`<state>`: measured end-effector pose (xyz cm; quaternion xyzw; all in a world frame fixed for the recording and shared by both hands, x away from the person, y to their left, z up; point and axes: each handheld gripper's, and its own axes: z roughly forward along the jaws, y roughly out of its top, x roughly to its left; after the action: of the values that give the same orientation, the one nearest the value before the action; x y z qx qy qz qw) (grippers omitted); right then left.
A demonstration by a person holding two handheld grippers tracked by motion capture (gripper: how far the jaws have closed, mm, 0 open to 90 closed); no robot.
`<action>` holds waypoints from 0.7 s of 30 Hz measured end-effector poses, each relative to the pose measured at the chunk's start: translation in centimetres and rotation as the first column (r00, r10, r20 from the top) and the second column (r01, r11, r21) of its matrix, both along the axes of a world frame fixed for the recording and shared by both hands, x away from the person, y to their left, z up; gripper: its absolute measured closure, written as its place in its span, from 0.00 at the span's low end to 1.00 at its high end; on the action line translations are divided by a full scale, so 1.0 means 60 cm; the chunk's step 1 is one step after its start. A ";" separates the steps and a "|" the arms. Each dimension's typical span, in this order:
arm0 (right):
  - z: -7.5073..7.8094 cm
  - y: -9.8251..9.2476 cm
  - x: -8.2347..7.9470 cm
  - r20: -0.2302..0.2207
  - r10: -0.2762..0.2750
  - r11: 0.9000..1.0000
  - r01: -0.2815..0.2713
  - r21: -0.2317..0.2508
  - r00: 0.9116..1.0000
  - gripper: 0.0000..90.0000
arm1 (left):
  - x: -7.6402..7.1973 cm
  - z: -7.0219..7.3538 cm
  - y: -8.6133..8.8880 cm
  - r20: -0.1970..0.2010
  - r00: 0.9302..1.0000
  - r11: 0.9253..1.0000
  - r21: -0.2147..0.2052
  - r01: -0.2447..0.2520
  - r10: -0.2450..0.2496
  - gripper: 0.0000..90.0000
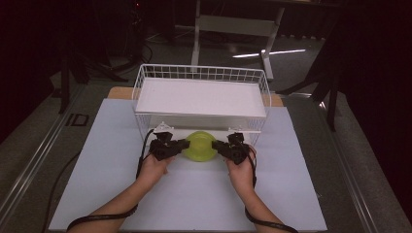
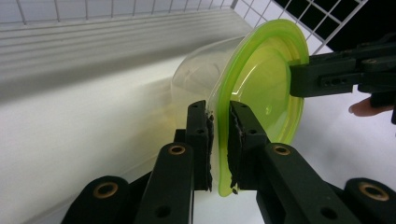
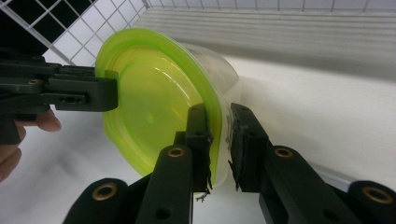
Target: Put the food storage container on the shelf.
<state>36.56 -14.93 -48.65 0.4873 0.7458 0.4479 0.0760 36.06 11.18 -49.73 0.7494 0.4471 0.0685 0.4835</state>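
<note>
In the high view, the two tools meet at the middle of the frame, the left tool (image 1: 183,144) and right tool (image 1: 218,145) each gripping a side of a green-lidded tub (image 1: 200,145) that lies on its side just at the front opening of the white wire basket (image 1: 141,82), under its shelf (image 1: 200,97), above the tabletop (image 1: 194,194). The step in hand looks like carrying the tub two-handed into or out of the lower level; which way cannot be told. The next move calls for both hands to travel together and level, so that the lid rim does not twist out of either grip or catch the basket wire. In the left gripper view, the jaws stand nearly together at lower centre, clamped on the lid's rim (image 2: 219,140), with the other tool pinching the far edge at the upper right. In the right gripper view, the jaws at lower centre likewise pinch the rim (image 3: 217,135) where lid meets clear tub wall, narrowly parted.
</note>
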 end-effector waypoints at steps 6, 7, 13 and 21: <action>0.002 0.003 0.007 0.012 -0.012 1.000 0.012 -0.008 1.000 0.87 | 0.005 -0.007 -0.002 0.025 1.000 1.000 -0.002 0.007 -0.006 0.86; 0.002 0.003 0.009 0.010 -0.016 1.000 0.016 -0.005 1.000 0.87 | 0.005 -0.009 -0.002 0.032 0.999 1.000 -0.005 0.006 -0.006 0.85; 0.002 0.004 0.015 0.038 -0.035 0.999 0.035 0.001 0.999 0.84 | 0.010 -0.009 -0.002 0.062 0.998 1.000 -0.006 -0.010 0.010 0.83; -0.001 0.009 0.026 0.078 -0.082 0.996 0.084 -0.031 0.994 0.76 | 0.022 -0.008 -0.008 0.081 0.995 0.998 0.000 -0.064 0.064 0.74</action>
<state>38.13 -14.40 -48.73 0.4991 0.7289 0.4498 0.1313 37.41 10.69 -50.24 0.7319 0.4507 0.1148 0.4980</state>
